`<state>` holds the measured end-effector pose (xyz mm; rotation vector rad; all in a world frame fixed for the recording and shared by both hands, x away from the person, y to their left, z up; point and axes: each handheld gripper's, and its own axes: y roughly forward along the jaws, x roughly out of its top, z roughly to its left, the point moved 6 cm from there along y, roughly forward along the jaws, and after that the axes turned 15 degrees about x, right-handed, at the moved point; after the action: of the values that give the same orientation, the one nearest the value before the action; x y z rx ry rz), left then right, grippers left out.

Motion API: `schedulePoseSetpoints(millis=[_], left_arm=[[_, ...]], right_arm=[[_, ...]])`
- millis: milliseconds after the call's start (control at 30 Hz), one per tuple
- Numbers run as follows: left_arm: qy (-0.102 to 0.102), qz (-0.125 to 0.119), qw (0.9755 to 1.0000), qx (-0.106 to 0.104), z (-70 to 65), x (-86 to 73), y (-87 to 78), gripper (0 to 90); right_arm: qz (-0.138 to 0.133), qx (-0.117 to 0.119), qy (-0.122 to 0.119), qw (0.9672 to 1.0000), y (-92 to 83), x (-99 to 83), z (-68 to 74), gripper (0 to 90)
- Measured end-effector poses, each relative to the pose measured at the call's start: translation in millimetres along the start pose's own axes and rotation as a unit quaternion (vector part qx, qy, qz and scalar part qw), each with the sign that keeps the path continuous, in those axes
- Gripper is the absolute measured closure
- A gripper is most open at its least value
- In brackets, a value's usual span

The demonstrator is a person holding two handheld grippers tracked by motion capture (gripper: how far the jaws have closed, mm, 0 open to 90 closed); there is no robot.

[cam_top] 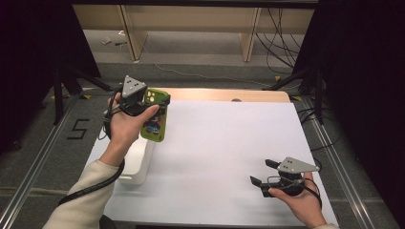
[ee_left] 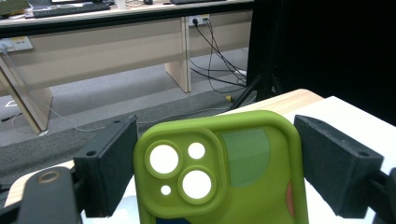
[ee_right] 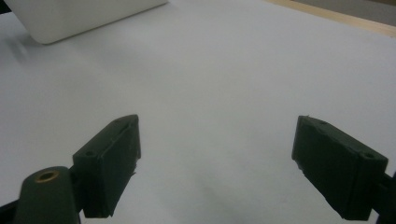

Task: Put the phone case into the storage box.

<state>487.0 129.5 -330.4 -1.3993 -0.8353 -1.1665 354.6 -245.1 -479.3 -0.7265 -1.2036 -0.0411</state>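
While the green phone case point(cam_top: 154, 116) is held aloft above the table's point(cam_top: 229, 157) far-left corner, clamped across its width between the jaws of the left gripper point(ee_left: 217, 158), the carrying step is judged to be in hand. A white box point(cam_top: 136, 162) sits just below, by the left edge. The right gripper point(cam_top: 264, 173) is rested near the right corner on the person's side, jaws spread wide and empty. Next, a lowering and a release are called for.

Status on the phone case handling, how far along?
Done: the green silicone phone case is off the table, gripped across its width by the left gripper. In hand: held above the white box. Left: setting it down; the right gripper sits open, empty.
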Motion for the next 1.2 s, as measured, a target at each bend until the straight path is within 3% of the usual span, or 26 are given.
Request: schedulePoseSetpoints(millis=[1200], left_arm=[[-0.006,-0.005,0.9997,0.024,22.8,3.1,2.2,16.3]], right_arm=[[0.001,0.0,0.0,1.0,0.1,-0.1,-0.2,16.4]])
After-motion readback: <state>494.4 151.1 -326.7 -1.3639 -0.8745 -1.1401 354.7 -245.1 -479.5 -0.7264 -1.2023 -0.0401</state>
